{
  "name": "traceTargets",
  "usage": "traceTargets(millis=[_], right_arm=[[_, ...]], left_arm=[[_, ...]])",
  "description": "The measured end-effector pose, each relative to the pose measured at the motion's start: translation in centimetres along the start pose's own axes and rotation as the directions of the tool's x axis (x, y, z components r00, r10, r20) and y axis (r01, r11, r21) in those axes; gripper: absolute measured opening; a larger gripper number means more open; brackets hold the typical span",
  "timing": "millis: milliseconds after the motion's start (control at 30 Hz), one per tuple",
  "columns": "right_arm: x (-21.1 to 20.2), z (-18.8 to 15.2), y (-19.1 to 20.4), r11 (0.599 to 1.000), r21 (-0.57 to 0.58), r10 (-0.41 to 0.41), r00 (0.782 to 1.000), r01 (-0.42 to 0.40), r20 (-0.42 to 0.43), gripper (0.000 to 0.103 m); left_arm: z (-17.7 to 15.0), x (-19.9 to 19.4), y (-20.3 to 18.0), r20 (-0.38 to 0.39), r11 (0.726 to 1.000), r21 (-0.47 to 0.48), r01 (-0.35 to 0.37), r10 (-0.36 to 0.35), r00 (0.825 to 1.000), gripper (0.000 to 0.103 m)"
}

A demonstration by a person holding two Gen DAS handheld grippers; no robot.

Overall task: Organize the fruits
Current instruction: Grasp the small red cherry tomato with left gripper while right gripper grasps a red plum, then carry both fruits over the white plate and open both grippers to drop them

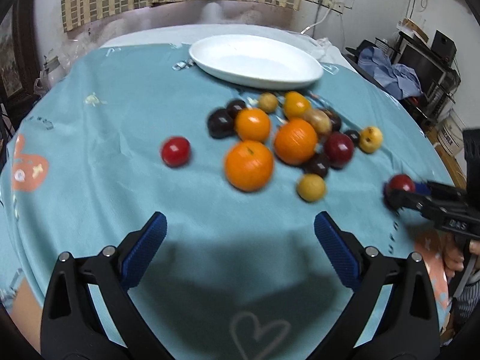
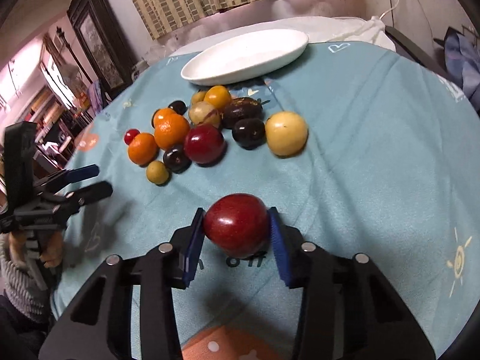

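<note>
While the right hand-held gripper (image 2: 237, 237) pinches a red apple (image 2: 236, 225) between its blue pads (image 2: 277, 246), the left hand-held gripper (image 1: 240, 240) hangs spread wide with nothing in it.
Apple sits just above the blue cloth (image 2: 375, 165) on the surface, at the near edge, well apart from the fruit pile (image 2: 192, 132). Pile lies mid-cloth: three oranges (image 1: 249, 165), a second red apple (image 2: 204, 144), dark plums (image 2: 248, 133), small yellow-green fruit (image 2: 157, 172), a pale yellow fruit (image 2: 286, 133), a small red fruit (image 1: 175, 151) off on its own to the left. White oval plate (image 2: 210, 75) lies just beyond the pile, nothing on it. Left wrist view is motion-blurred; it shows the right gripper at far right with the apple in its tips. Person's fingers (image 1: 453, 259) grip its handle; striped sleeve (image 2: 18, 282) visible behind the left gripper.
</note>
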State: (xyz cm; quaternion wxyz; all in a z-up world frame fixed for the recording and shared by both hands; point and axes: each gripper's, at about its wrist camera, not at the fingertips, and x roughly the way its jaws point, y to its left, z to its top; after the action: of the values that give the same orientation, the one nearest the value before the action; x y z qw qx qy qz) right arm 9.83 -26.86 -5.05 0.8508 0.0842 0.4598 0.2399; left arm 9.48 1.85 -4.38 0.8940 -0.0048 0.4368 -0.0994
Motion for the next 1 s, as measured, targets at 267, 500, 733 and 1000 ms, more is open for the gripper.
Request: traceTargets(millis=[267, 500, 733, 1000], right_arm=[[-0.5, -0.1, -1.7, 0.99, 0.091, 0.104, 0.994, -0.105, 0.024, 0.042], [-0.3, -0.1, -1.7, 0.988, 0.096, 0.12, 0.993, -0.12, 0.006, 0.042], [-0.2, -0.2, -1.8, 0.987, 0.102, 0.122, 0.993, -0.121, 0.0, 0.042], [-0.2, -0.2, -1.8, 0.987, 0.102, 0.121, 0.993, -0.121, 0.001, 0.042]], left_arm=[[3.4, 2.3, 3.3, 0.01, 0.998, 0.015, 0.067, -0.068, 0.998, 0.061], [4.8, 3.5, 6.2, 0.026, 0.996, -0.042, 0.073, -0.072, 0.997, 0.061], [5.0, 4.1, 8.2, 0.031, 1.0, -0.018, 0.022, -0.022, 0.999, 0.058], [4.2, 6.1, 4.1, -0.014, 0.985, 0.171, -0.037, 0.04, 0.999, 0.05]])
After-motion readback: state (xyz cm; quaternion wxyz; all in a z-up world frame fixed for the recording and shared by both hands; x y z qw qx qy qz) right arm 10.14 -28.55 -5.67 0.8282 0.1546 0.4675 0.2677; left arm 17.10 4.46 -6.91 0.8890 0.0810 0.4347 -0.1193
